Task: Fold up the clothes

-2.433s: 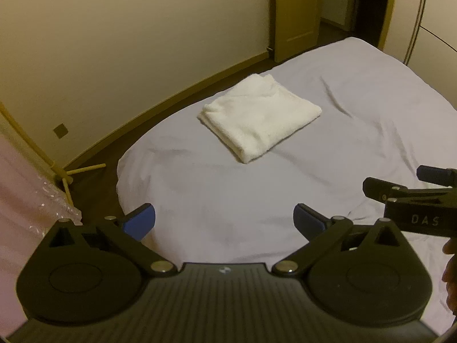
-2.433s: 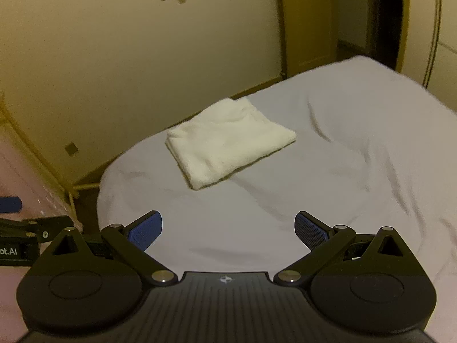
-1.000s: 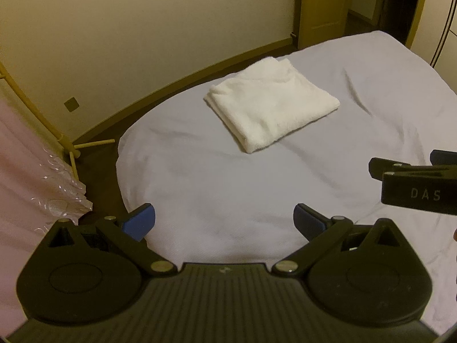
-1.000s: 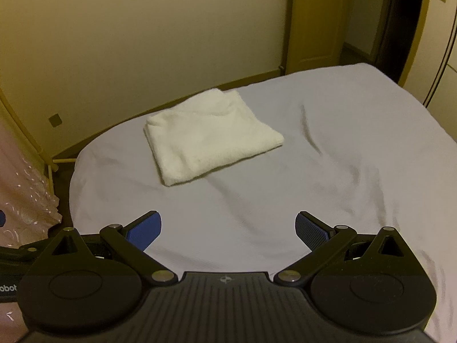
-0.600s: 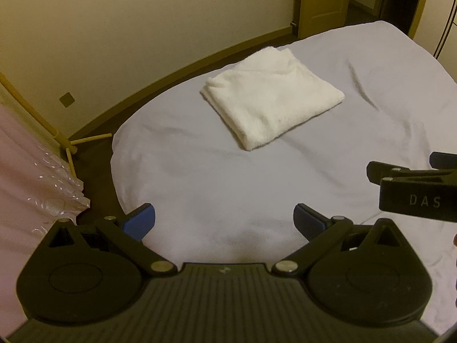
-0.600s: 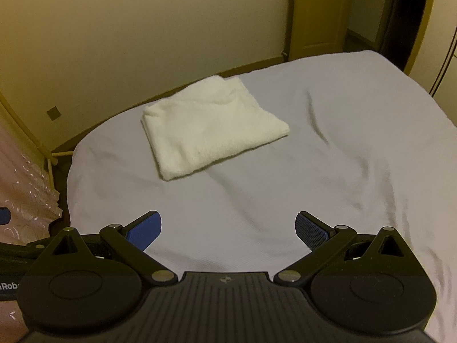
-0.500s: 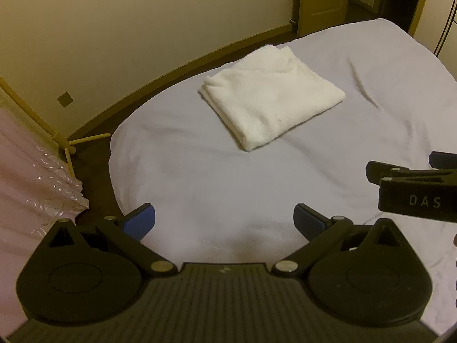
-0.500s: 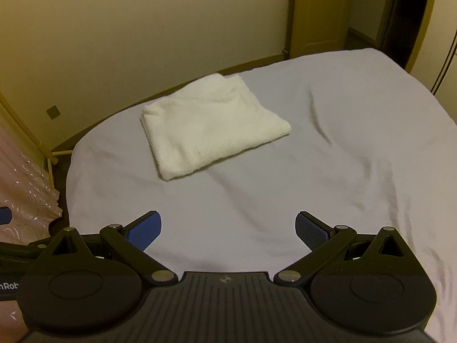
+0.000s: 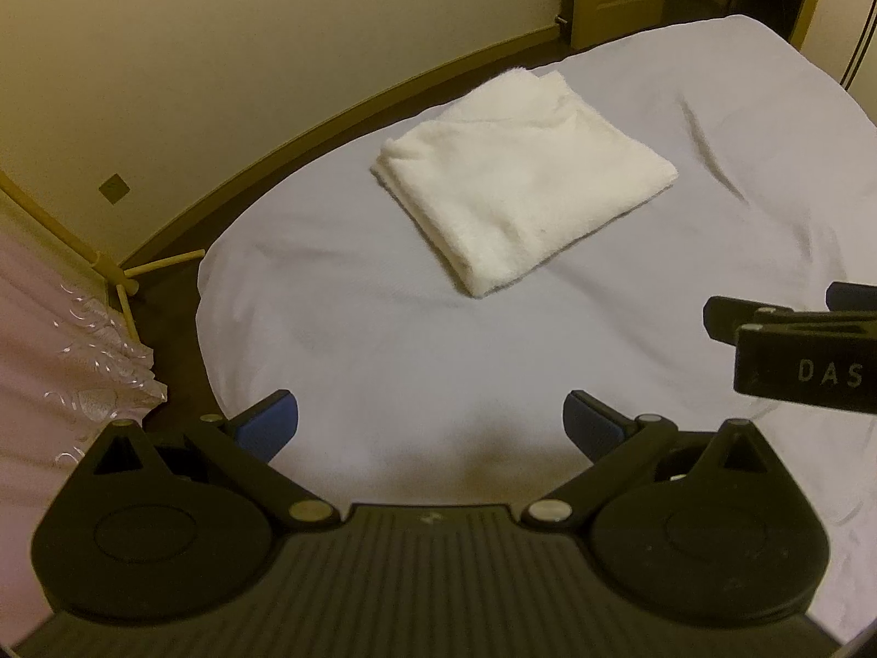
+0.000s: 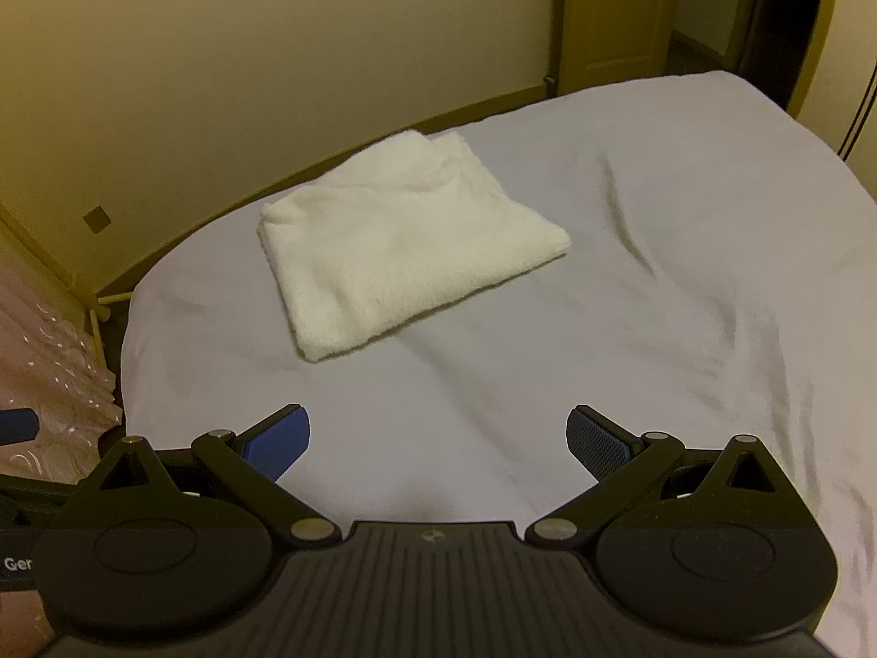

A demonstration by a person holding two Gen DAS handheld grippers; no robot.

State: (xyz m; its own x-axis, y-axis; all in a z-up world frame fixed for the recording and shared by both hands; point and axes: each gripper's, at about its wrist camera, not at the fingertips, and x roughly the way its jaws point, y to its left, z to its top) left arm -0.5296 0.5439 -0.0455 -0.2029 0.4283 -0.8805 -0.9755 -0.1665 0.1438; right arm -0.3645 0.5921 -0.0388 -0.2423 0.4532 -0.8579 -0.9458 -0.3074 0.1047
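Sitting folded near the far left side of the bed (image 9: pixel 383 340), the white cloth (image 9: pixel 520 192) looks done. Both the left gripper (image 9: pixel 430 425) and the right gripper (image 10: pixel 438 433) hang above the sheet, fingers wide and holding nothing. Grabbing only the top layer could pull the neat fold apart.
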